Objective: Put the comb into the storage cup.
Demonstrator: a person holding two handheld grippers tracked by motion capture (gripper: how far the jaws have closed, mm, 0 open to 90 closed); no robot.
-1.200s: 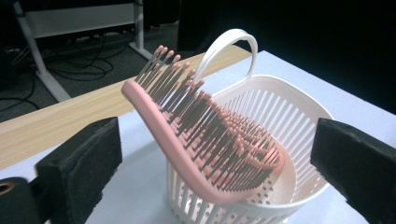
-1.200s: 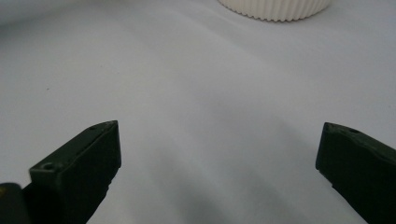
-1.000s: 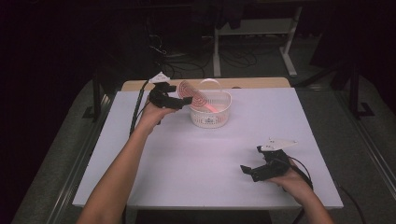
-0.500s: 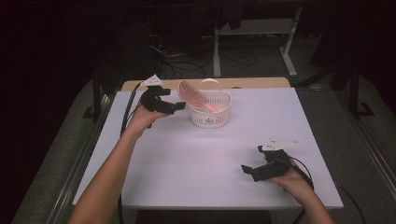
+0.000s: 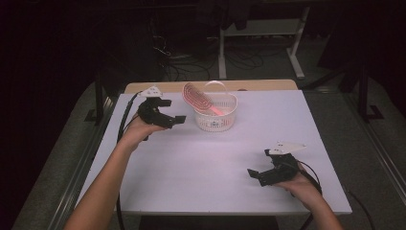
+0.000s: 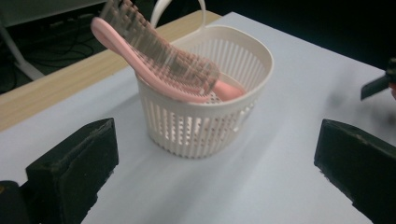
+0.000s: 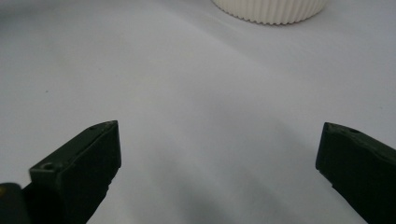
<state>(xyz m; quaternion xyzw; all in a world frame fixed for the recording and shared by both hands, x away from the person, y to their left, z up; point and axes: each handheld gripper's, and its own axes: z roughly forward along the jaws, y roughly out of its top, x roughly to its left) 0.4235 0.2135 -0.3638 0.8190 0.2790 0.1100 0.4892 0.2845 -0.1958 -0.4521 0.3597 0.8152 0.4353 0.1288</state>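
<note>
A cream slotted basket point(image 5: 216, 116) point(image 6: 205, 116) stands at the back middle of the white table point(image 5: 201, 163). A pink hairbrush point(image 5: 197, 99) point(image 6: 159, 60) leans in it, its head sticking out over the left rim. My left gripper point(image 5: 173, 111) point(image 6: 215, 177) hovers just left of the basket, open, nothing between its jaws. My right gripper point(image 5: 254, 174) point(image 7: 219, 172) rests near the front right of the table, open and empty, pointing toward the basket's base point(image 7: 268, 10).
A wooden strip point(image 5: 268, 85) runs along the table's far edge. Beyond it are table legs and cables point(image 5: 191, 57) on a dark floor. Bare table surface lies between the two grippers.
My left gripper has drawn back to the left, away from the basket, with nothing in its jaws. The brush stays leaning in the basket. The right gripper has not moved.
</note>
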